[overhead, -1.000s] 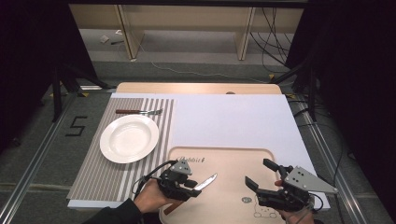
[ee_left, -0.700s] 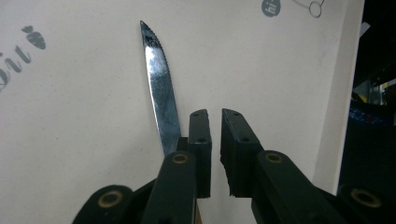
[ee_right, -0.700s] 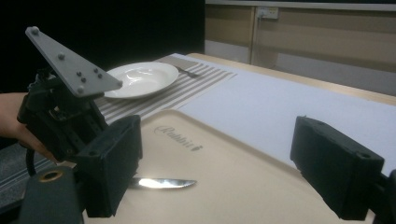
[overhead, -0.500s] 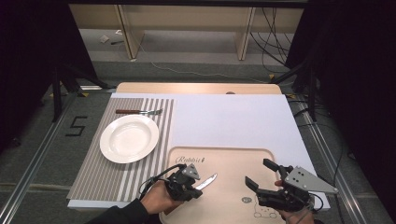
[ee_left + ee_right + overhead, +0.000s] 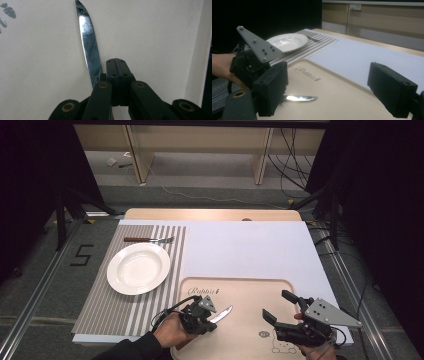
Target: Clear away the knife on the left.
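Even overhead light brightens the table [image 5: 250, 250], surroundings fall black, and close views look softly blurred.

We see two matte black plastic handheld grippers. Left gripper [image 5: 206, 316]: chunky black body, black cable [image 5: 162, 312] looping off its near-left side, small grey three-cornered plate [image 5: 207, 303] on top. Its flat black link bars carry brass-coloured pivot pins [image 5: 103, 85], and the jaw blocks show small recessed screw holes. Right gripper [image 5: 280, 307]: two thick rectangular black jaw blocks and a larger grey triangular plate [image 5: 330, 312] with a cluster of dark screw heads; black cable near the wrist. A dark sleeve [image 5: 127, 351] covers the left forearm.
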A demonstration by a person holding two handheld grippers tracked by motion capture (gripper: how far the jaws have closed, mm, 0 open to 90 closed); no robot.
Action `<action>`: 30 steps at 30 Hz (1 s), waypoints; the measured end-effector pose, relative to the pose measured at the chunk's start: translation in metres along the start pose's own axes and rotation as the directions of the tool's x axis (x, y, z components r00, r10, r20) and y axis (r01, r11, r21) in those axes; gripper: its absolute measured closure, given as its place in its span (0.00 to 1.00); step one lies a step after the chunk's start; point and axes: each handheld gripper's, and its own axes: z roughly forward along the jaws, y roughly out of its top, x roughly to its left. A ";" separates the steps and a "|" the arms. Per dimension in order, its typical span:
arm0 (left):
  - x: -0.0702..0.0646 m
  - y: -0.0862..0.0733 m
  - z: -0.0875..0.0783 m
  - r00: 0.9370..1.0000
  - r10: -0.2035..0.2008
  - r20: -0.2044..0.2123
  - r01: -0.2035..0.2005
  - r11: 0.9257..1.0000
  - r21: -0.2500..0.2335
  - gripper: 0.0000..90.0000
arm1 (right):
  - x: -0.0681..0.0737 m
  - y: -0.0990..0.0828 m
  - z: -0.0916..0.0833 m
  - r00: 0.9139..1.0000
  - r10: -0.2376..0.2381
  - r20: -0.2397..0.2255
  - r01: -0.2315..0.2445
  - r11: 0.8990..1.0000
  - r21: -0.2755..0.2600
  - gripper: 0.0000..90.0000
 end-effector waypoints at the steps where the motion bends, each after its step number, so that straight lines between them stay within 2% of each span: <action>1: 0.000 0.000 0.000 1.000 0.000 0.000 0.000 1.000 0.000 1.00 | 0.000 0.000 0.000 1.000 0.000 0.000 0.000 1.000 0.000 0.20; 7: 0.003 0.000 -0.001 1.000 -0.007 -0.013 0.007 1.000 0.009 1.00 | 0.000 0.000 0.000 1.000 0.000 0.001 0.000 1.000 0.000 0.20; 17: 0.000 0.000 -0.002 1.000 -0.009 0.010 0.009 0.999 0.036 1.00 | 0.000 0.000 0.000 1.000 -0.001 0.002 0.001 1.000 -0.001 0.20; 30: 0.002 -0.001 -0.005 1.000 -0.007 0.009 0.006 0.998 0.065 1.00 | 0.000 0.000 0.000 1.000 -0.001 0.001 0.001 1.000 -0.002 0.20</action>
